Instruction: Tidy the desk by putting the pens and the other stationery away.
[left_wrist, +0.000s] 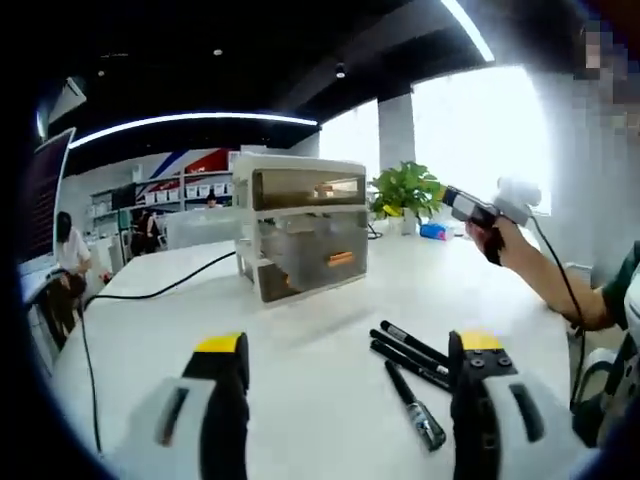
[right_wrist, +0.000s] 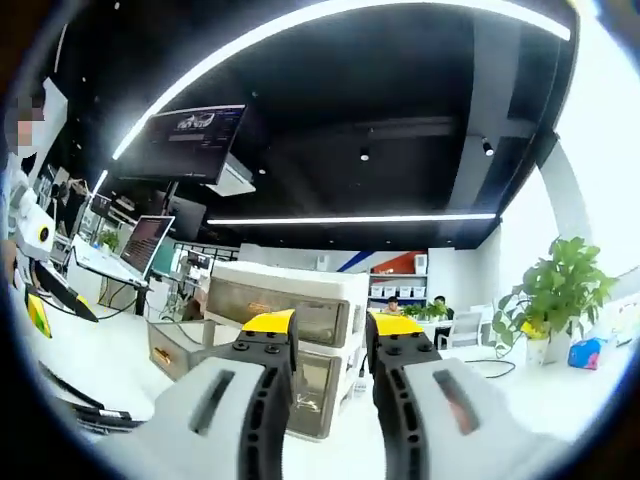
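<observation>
Three black marker pens (left_wrist: 410, 365) lie loose on the white desk (left_wrist: 300, 400), just inside my left gripper's right jaw. My left gripper (left_wrist: 350, 345) hovers low over the desk, open wide with nothing in it. Behind it stands a translucent drawer unit (left_wrist: 300, 225). A hand holds my right gripper (left_wrist: 470, 208) up in the air at the right. In the right gripper view, my right gripper (right_wrist: 332, 330) points at the drawer unit (right_wrist: 320, 325), open by a narrow gap and holding nothing. The pens (right_wrist: 90, 415) lie at the lower left, and the left gripper (right_wrist: 40, 300) is at the left edge.
A black cable (left_wrist: 150, 295) runs across the desk left of the drawer unit. A potted plant (left_wrist: 405, 190) and a small blue object (left_wrist: 435, 232) stand at the far edge. A laptop (right_wrist: 145, 245) sits on another desk, and people sit further back.
</observation>
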